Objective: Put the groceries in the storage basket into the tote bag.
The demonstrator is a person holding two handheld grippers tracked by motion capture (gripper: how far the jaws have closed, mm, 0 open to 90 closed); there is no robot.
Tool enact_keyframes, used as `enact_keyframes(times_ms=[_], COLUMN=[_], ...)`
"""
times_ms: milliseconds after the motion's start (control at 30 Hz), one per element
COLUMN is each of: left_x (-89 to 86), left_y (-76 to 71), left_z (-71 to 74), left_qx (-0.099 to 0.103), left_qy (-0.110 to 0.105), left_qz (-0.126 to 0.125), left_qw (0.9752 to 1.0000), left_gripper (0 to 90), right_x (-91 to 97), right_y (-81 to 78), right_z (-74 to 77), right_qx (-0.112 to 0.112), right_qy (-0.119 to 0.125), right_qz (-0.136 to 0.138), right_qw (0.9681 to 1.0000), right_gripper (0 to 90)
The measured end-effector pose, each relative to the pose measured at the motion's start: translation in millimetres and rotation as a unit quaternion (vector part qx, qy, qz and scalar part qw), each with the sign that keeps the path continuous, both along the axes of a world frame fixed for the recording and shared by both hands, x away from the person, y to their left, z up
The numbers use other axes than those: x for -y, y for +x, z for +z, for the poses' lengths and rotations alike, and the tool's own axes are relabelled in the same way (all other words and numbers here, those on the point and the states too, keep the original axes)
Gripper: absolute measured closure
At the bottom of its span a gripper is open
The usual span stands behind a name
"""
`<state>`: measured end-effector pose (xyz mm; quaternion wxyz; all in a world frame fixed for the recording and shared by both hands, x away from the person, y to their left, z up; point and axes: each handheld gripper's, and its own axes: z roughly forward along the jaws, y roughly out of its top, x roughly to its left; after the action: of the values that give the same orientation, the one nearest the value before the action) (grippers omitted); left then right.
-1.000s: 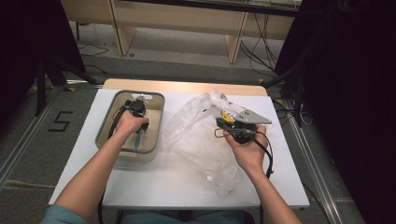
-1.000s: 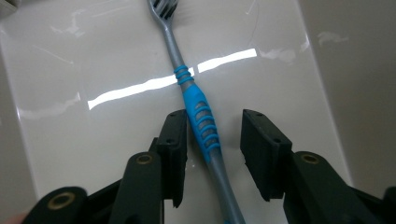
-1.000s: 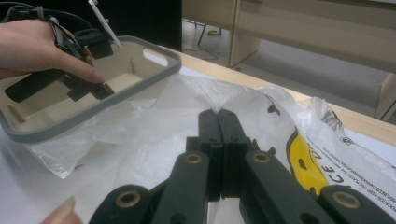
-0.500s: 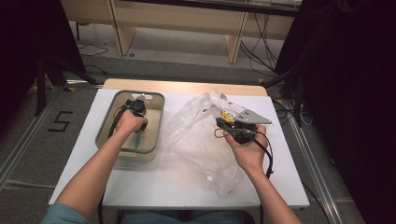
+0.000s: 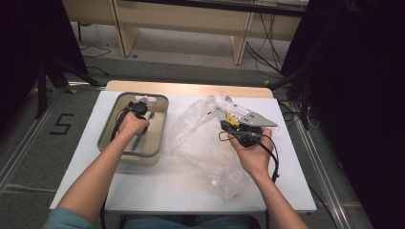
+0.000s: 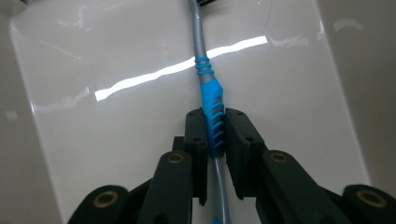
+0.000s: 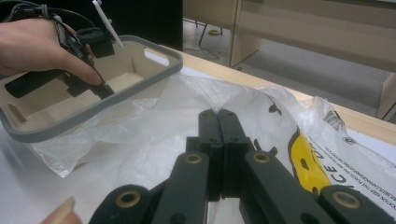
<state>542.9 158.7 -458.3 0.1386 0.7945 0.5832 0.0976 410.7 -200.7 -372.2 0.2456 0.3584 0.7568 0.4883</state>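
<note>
A: Where the white surface [image 5: 157, 186] spreads across the high view, what rests on it?

B: Two large things. A beige tub [image 5: 160, 125] with a grey rim stands on the left half; a crumpled clear plastic bag [image 5: 200, 143] lies on the right half, its edge just beside the tub. The bag carries yellow and black print, seen close in the right gripper view [image 7: 308, 172].

A: What does the tub hold?

B: A toothbrush [image 6: 212, 100] with a grey stem and a ribbed blue grip lies lengthwise on the tub's glossy floor [image 6: 116, 121]. In the high view its blue part [image 5: 137, 141] shows just below the left hand.

A: How does the left gripper [image 5: 138, 109] stand?

B: It reaches down into the tub. Its fingers [image 6: 195, 133] have just been closing, and in the left gripper view the two pads sit against either side of the blue ribbed grip, with the stem running on between them, above and below. The toothbrush is thus clamped while it lies in the tub.

A: And the right gripper [image 5: 239, 131]?

B: It rests over the bag, the grey plate on top pointing right. In the right gripper view its fingers [image 7: 209, 135] are fully together, pad against pad. Whether a fold of the bag's film is pinched between them cannot be told. The bag lies directly beneath and ahead of them.
</note>
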Motion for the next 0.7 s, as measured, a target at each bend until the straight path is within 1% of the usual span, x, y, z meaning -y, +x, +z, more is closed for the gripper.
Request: enact_keyframes(times_ms=[167, 433, 700], left_x=[-0.3, 2.9, 0.4], left_y=[-0.2, -1.3, -2.3], left_z=[0.1, 0.4, 0.4], left_qx=[0.000, 0.005, 0.005], left_qy=[-0.003, 0.009, -0.003], left_qz=[0.004, 0.000, 0.010], left_qw=[1.0000, 0.9999, 0.9999], left_gripper=[81.5, 82.3, 82.4], right_x=[0.3, 0.9, 0.9], right_y=[0.1, 0.2, 0.3], right_z=[-0.1, 0.1, 0.1], right_qx=[0.000, 0.000, 0.000], right_qy=[0.000, 0.001, 0.001], right_qz=[0.000, -0.001, 0.000], right_qw=[1.0000, 1.0000, 1.0000], right_gripper=[90.0, 90.0, 90.0])
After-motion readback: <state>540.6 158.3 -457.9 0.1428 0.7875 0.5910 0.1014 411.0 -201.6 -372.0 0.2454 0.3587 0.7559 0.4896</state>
